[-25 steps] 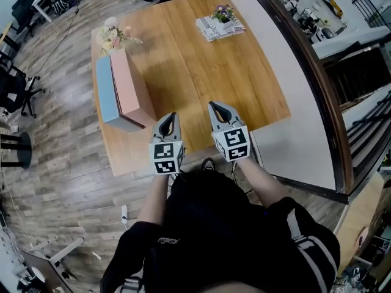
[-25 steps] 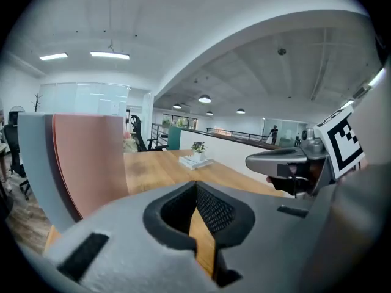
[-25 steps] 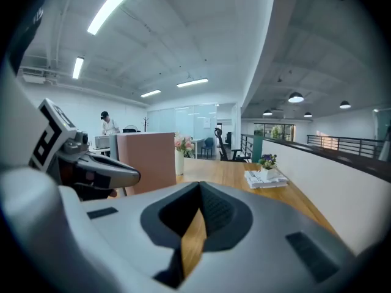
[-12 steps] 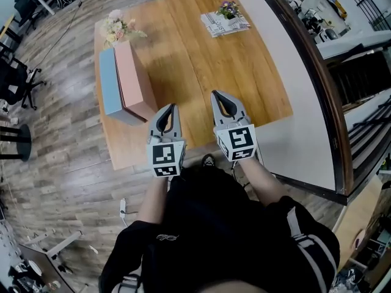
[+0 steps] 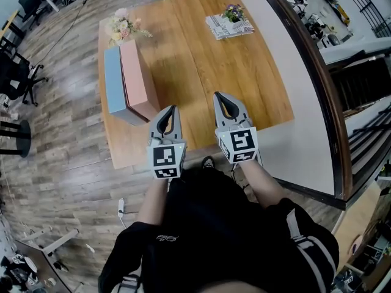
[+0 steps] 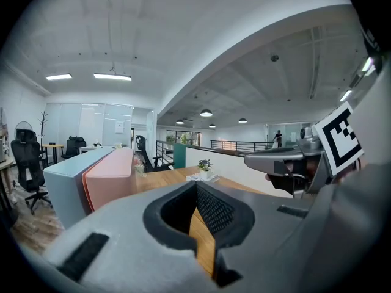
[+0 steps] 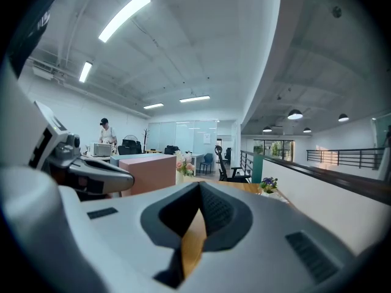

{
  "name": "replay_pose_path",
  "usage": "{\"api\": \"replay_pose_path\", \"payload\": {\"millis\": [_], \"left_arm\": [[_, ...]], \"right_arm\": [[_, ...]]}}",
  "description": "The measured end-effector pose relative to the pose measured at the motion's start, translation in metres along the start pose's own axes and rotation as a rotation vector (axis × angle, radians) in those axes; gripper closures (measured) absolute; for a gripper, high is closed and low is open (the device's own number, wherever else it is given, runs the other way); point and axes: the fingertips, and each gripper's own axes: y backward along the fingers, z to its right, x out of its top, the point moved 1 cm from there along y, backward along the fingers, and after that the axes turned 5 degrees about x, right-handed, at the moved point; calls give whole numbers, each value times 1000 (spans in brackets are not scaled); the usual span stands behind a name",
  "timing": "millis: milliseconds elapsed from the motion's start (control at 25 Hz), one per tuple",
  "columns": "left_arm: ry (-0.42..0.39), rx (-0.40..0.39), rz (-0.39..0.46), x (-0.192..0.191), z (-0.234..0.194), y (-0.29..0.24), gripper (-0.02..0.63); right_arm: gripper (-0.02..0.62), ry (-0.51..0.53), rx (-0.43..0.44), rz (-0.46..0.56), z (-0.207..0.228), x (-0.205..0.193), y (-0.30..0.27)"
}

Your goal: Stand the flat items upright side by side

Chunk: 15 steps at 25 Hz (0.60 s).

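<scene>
At the left side of the desk [image 5: 244, 84], the blue flat item [image 5: 113, 81] and the pink flat item [image 5: 137, 78] stood upright, touching side by side, with a bunch of flowers [image 5: 122, 28] just past their far end. Near the front edge, the left hand-held gripper [image 5: 172, 110] hovered beside the pink item's near end, its jaws clenched together on nothing. The right hand-held gripper [image 5: 218, 96] hung near it, likewise clenched and empty. A small potted plant [image 5: 233, 12] sat on a folded newspaper [image 5: 229, 28] at the far right.
</scene>
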Motion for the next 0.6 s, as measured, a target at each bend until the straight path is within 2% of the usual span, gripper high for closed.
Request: {"api": "replay_pose_path", "payload": {"millis": [600], "left_arm": [[3, 3, -10, -7, 0, 2, 607]], "right_arm": [[591, -8, 13, -8, -3, -5, 1]]}}
